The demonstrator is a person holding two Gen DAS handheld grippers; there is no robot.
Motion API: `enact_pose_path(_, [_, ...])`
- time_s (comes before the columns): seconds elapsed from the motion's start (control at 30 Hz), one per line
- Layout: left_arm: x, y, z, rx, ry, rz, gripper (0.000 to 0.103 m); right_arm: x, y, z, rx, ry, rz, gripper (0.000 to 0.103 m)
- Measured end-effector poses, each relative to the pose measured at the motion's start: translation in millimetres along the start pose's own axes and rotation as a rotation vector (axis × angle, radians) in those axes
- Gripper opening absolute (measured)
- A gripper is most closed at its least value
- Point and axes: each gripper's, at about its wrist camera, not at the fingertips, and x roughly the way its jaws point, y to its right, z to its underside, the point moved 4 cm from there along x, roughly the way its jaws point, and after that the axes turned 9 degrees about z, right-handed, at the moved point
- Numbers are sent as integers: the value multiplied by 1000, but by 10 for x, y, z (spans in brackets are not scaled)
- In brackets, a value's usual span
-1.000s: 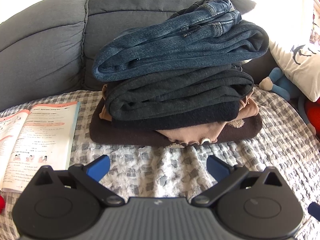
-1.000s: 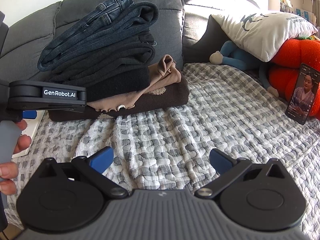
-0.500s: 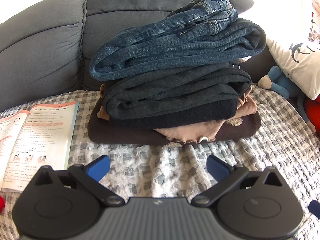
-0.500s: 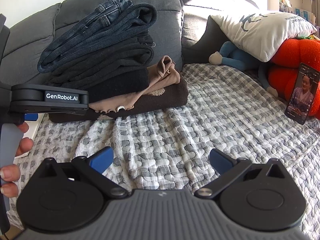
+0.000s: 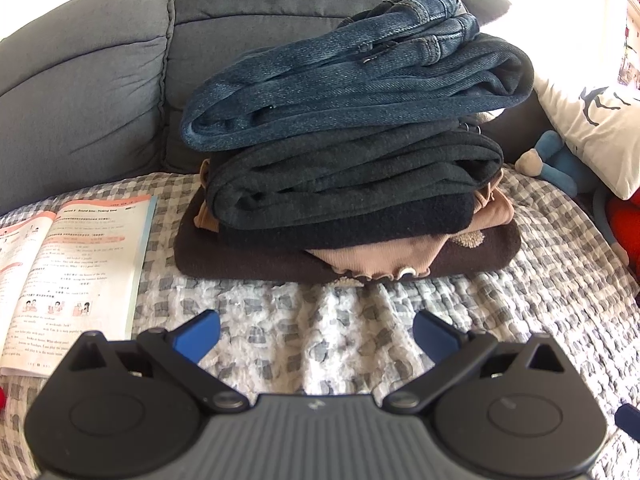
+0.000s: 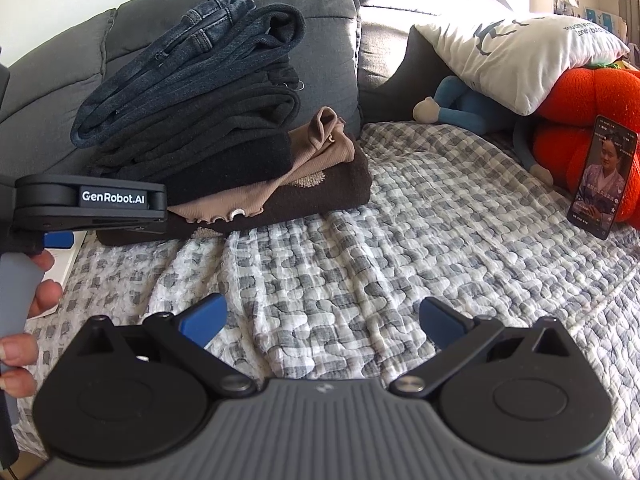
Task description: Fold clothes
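A stack of folded clothes [image 5: 348,184] sits on the checked sofa cover against the grey backrest. Blue jeans [image 5: 352,84] lie on top, dark garments under them, then a tan ribbed top [image 5: 376,260] and a dark brown piece at the bottom. The stack also shows in the right wrist view [image 6: 208,136]. My left gripper [image 5: 316,334] is open and empty, just in front of the stack. My right gripper [image 6: 322,320] is open and empty over the bare cover, right of the stack. The left gripper's body [image 6: 92,202] shows in the right wrist view.
An open textbook [image 5: 68,276] lies left of the stack. A white pillow [image 6: 516,56], a blue plush toy [image 6: 460,106] and an orange plush pumpkin [image 6: 592,96] sit at the right. A phone [image 6: 602,178] leans upright against the pumpkin.
The left gripper has drifted slightly, so the stack sits a little higher and left in its view. The right view barely changed. Both grippers stay open.
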Motion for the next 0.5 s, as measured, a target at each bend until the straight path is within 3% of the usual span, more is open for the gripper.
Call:
enact_pose_path(0.2, [-45,28,39,4,-17,19,103,-85,62,0,53,-2,-9,103])
enact_pose_path(0.33, [-147,47,34,10,-17,42,103,-223,131,-59,153,-20,-118,103])
enact_pose_path(0.5, [-306,49,-10,8,5,69,103,-442,207,-174,193,34,-69,103])
